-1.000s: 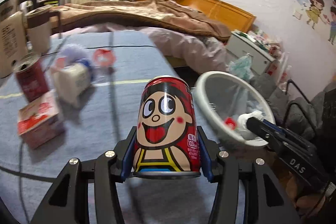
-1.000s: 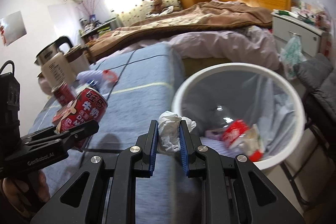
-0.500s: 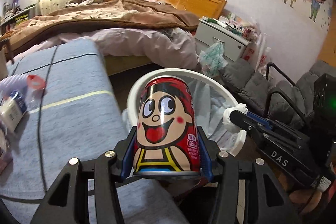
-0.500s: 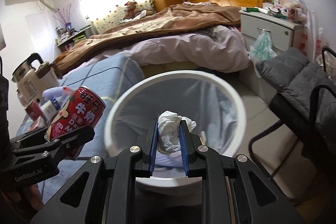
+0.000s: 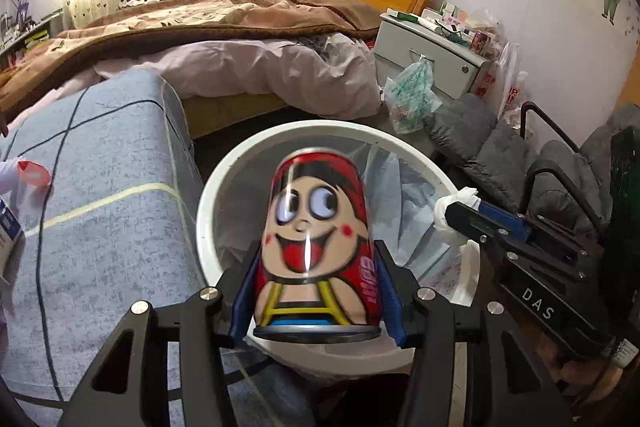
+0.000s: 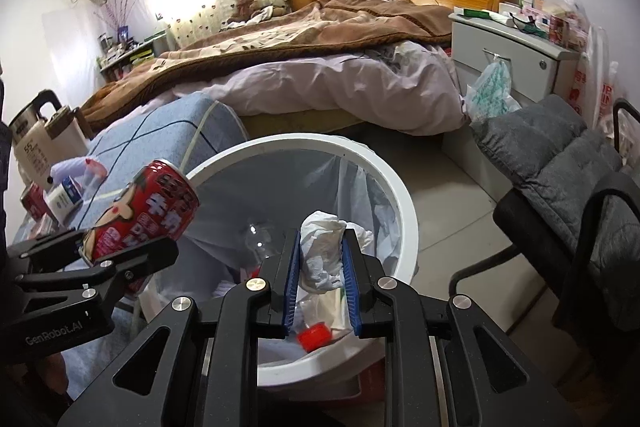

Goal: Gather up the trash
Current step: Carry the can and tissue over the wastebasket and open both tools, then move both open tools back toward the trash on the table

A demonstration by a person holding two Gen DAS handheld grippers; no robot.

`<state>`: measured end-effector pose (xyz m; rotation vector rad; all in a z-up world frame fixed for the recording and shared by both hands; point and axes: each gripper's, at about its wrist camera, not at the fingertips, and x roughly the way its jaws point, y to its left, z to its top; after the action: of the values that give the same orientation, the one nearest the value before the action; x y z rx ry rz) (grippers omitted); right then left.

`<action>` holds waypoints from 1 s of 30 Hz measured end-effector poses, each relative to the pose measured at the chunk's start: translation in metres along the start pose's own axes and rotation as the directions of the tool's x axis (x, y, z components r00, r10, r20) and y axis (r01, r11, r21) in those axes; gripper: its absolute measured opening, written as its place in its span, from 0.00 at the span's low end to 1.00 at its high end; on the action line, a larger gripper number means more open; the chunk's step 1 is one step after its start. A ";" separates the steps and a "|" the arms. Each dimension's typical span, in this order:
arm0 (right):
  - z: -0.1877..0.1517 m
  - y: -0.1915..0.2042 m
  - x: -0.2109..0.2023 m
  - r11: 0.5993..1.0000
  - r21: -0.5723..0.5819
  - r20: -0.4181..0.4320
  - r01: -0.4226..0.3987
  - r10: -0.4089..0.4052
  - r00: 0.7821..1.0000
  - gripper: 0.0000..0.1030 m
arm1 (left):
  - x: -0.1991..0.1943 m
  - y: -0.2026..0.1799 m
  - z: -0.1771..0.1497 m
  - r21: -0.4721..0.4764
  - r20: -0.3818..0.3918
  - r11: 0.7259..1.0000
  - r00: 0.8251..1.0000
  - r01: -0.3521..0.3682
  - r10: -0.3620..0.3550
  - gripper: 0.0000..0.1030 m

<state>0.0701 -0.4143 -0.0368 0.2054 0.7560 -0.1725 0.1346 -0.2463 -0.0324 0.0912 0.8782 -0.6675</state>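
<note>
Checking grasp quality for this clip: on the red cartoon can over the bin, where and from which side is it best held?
Grip the red can across its round body near the base, fingers on opposite sides, coming in from the bottom end. That is how the left gripper has it: the straight wall fits between the blue pads, and the can's top points out over the white bin, free to drop.

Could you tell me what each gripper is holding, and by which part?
Left gripper: red cartoon can, clamped across its lower sides. Right gripper: crumpled white tissue, pinched mid-wad.

Carton cut by left edge
</note>
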 end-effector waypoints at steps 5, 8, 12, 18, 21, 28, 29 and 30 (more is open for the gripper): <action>0.003 0.000 0.002 1.000 -0.017 0.000 0.001 -0.001 1.000 0.25 | -0.002 -0.002 0.000 0.008 0.022 1.000 1.000 -0.004 0.004 0.58; 0.000 0.002 0.002 1.000 -0.020 -0.008 0.016 -0.016 1.000 0.31 | -0.004 0.000 0.002 0.002 0.021 1.000 1.000 -0.004 0.004 0.61; -0.002 0.002 -0.002 1.000 -0.005 0.002 0.005 -0.005 1.000 0.43 | -0.009 0.004 0.001 -0.006 0.026 1.000 1.000 -0.015 0.015 0.64; -0.005 0.011 -0.013 1.000 0.001 0.022 0.001 -0.001 1.000 0.43 | -0.025 0.012 -0.004 -0.016 0.057 1.000 0.998 -0.016 0.017 0.67; -0.007 0.017 -0.021 1.000 0.002 0.036 -0.007 0.007 0.999 0.43 | -0.035 0.019 -0.009 -0.026 0.068 1.000 0.998 -0.014 0.016 0.68; -0.011 0.037 -0.037 0.999 -0.002 0.066 -0.037 0.037 0.997 0.43 | -0.060 0.037 -0.021 -0.044 0.105 0.998 0.993 -0.055 0.059 0.69; -0.011 0.040 -0.038 0.999 -0.004 0.068 -0.042 0.042 0.997 0.43 | -0.064 0.041 -0.024 -0.049 0.115 0.996 0.991 -0.070 0.075 0.72; -0.012 0.046 -0.039 0.999 -0.009 0.071 -0.050 0.051 0.996 0.43 | -0.068 0.045 -0.026 -0.055 0.122 0.995 0.989 -0.077 0.084 0.73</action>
<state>0.0443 -0.3639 -0.0126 0.2103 0.6796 -0.1285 0.1120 -0.1674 -0.0075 0.0392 0.7674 -0.5691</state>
